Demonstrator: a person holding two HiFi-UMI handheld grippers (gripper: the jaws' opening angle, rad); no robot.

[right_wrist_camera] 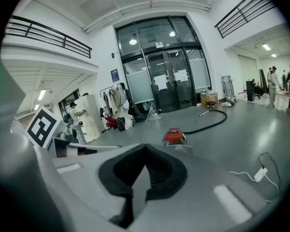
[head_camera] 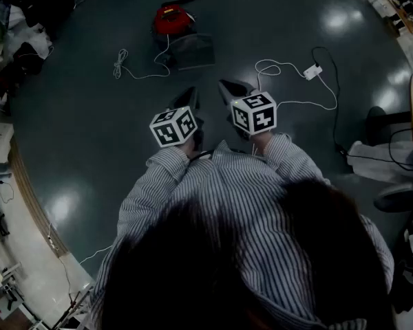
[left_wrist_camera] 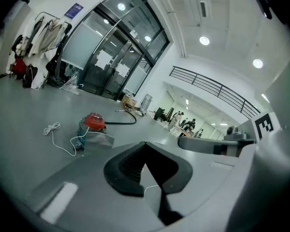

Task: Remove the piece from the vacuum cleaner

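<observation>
The red vacuum cleaner (head_camera: 172,19) stands on the dark floor ahead of me, with a grey piece (head_camera: 191,51) against its near side. My left gripper (head_camera: 191,92) and right gripper (head_camera: 224,85) hang side by side in the air, well short of it, both shut and empty. In the left gripper view, the closed tips of the left gripper (left_wrist_camera: 145,144) point right of the vacuum cleaner (left_wrist_camera: 93,121) and its grey piece (left_wrist_camera: 97,139). In the right gripper view, the right gripper (right_wrist_camera: 145,147) is aimed just left of the vacuum cleaner (right_wrist_camera: 174,136).
A coiled white cable (head_camera: 126,66) lies left of the vacuum; another white cable with an adapter (head_camera: 312,71) lies to the right. A black hose (right_wrist_camera: 209,122) trails behind the vacuum toward the glass doors (right_wrist_camera: 168,83). Clutter lines the floor's edges, and people stand far off.
</observation>
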